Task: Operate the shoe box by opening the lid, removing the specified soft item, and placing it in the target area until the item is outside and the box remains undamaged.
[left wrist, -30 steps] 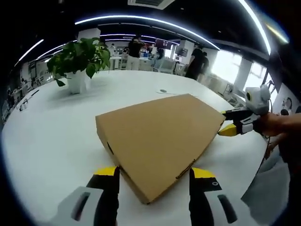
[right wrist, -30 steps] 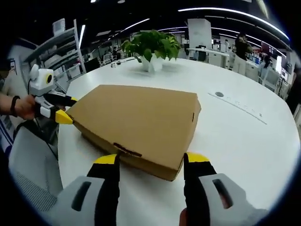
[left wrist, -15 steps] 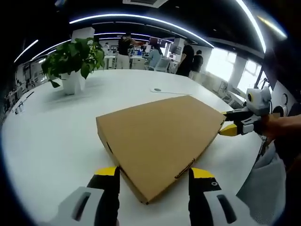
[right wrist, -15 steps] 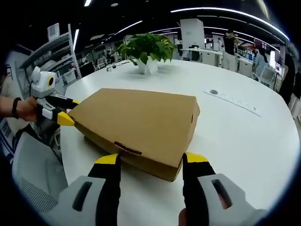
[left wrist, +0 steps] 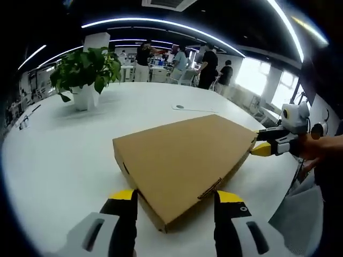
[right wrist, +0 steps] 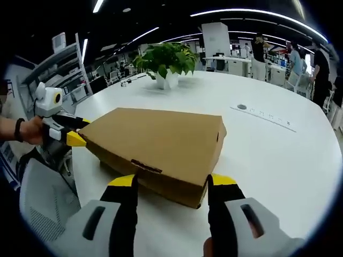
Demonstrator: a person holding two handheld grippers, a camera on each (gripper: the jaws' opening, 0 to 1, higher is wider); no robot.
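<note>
Both tools spread wide: left tool point(left wrist: 171, 199) & right tool point(right wrist: 170, 184) straddling closed shoe box point(left wrist: 182, 160) corners.

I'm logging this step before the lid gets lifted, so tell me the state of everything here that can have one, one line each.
shoe box: lid shut, lying flat on the white table, undamaged as far as shows.
left tongs: open, jaws either side of a box corner.
right tongs: open, jaws either side of the opposite corner.
potted plant: upright on the table, beyond the box.
</note>
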